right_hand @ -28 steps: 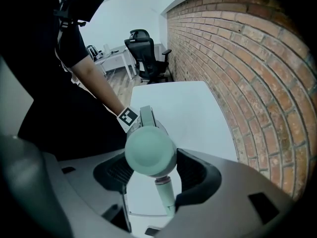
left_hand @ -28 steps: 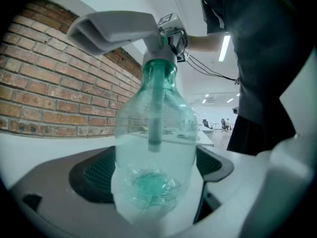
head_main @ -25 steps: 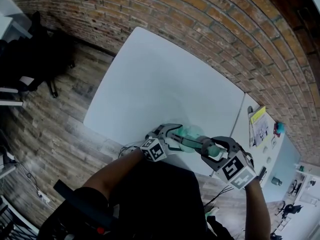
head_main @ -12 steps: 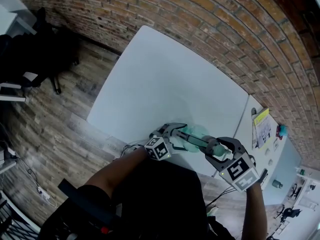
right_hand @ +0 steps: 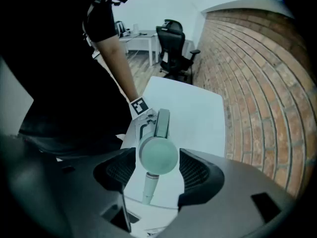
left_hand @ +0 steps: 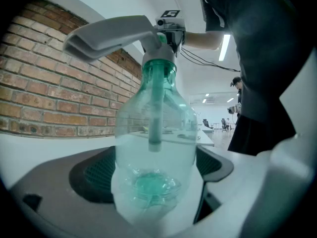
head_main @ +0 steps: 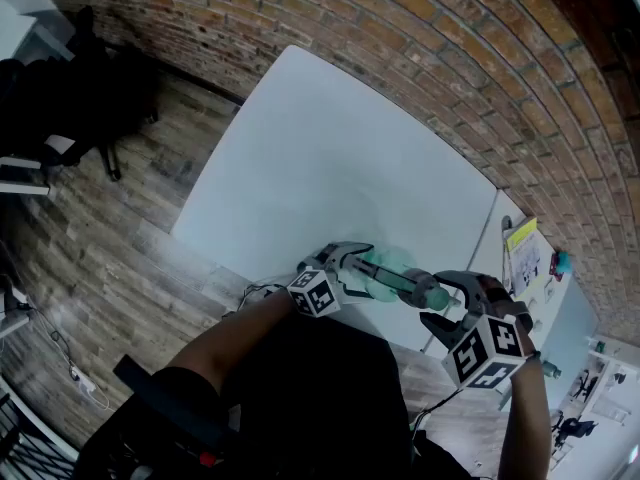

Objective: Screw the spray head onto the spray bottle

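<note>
A clear green-tinted spray bottle (head_main: 385, 268) is held lying in the air over the near edge of the white table (head_main: 330, 168). My left gripper (head_main: 345, 263) is shut on the bottle's body; in the left gripper view the bottle (left_hand: 153, 148) fills the space between the jaws, base toward the camera. The spray head (left_hand: 116, 33), with a grey trigger and green collar, sits on the bottle's neck. My right gripper (head_main: 450, 303) is at the other end, its jaws closed against the spray head's rounded green top (right_hand: 158, 155).
A brick wall (head_main: 430, 48) runs along the table's far side. A second white table with papers (head_main: 520, 248) adjoins at the right. A black office chair (head_main: 60, 108) stands on the wooden floor at the left. Cables hang below the near edge.
My right gripper has swung down and to the right around the spray head, its marker cube turning. The left gripper and the bottle have stayed almost still.
</note>
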A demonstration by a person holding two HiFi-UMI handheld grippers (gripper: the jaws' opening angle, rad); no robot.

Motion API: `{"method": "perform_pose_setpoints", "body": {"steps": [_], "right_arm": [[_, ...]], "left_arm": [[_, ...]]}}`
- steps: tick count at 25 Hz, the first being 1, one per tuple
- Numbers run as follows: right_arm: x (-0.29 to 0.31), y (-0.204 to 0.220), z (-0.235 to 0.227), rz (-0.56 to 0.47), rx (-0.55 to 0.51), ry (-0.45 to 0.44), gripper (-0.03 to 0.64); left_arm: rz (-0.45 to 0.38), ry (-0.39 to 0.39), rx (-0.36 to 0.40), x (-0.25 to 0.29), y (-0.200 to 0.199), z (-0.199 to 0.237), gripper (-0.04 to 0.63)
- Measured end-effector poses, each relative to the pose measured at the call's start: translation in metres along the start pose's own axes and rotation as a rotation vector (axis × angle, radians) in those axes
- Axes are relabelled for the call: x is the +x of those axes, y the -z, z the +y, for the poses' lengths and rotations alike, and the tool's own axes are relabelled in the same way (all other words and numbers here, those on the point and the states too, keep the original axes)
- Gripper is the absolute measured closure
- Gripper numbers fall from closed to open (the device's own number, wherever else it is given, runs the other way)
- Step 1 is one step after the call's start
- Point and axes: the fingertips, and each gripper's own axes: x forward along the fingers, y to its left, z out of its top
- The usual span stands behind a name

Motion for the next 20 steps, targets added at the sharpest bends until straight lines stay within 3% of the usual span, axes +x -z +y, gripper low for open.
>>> {"method": "perform_pose_setpoints", "body": {"steps": [2, 8, 20], "right_arm": [[0.005, 0.0, 0.003, 0.035, -0.064, -0.017, 0.357], [0.017, 0.001, 0.0, 0.09, -0.121, -0.018, 0.357], [0.023, 0.003, 0.002, 0.106, -0.105, -0.056, 0.357]], "left_arm": [[0.008, 0.003, 0.003, 0.0, 0.002, -0.001, 0.089], [0.01, 0.002, 0.008, 0.001, 0.004, -0.002, 0.089], [0.01, -0.002, -0.006, 0.001, 0.003, -0.001, 0.089]]}}
